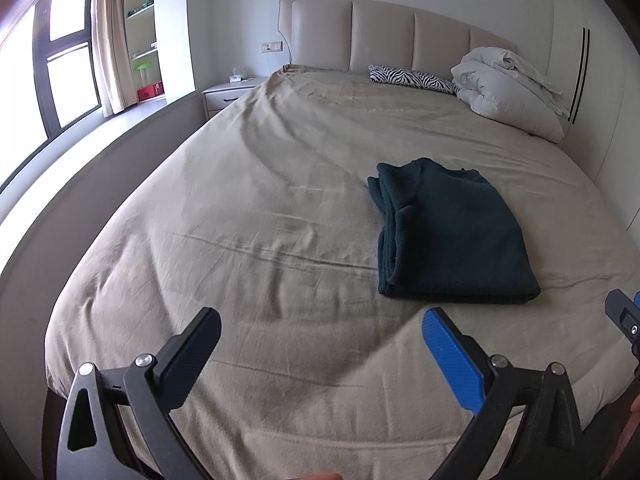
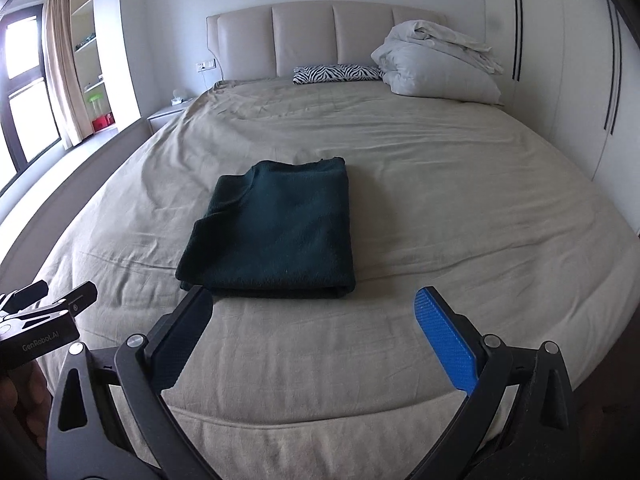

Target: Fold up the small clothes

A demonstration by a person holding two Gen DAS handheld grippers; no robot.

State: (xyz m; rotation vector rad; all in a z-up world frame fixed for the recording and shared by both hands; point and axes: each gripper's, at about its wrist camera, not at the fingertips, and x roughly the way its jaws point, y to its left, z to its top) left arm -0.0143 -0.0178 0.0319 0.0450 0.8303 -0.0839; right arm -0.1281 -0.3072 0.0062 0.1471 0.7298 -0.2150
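Note:
A dark green garment (image 1: 452,236) lies folded into a neat rectangle on the beige bed sheet (image 1: 248,208). It also shows in the right wrist view (image 2: 272,232), mid-bed. My left gripper (image 1: 322,320) is open and empty, held above the bed's near edge, to the left of the garment. My right gripper (image 2: 316,300) is open and empty, just in front of the garment's near edge, not touching it. The right gripper's tip shows at the right edge of the left wrist view (image 1: 624,316); the left gripper's body shows at the left of the right wrist view (image 2: 40,316).
A white folded duvet (image 2: 436,64) and a zebra-print pillow (image 2: 336,73) lie at the padded headboard (image 2: 304,36). A nightstand (image 1: 228,96) stands left of the bed. Window and shelves are at far left; a wardrobe (image 2: 568,60) is on the right.

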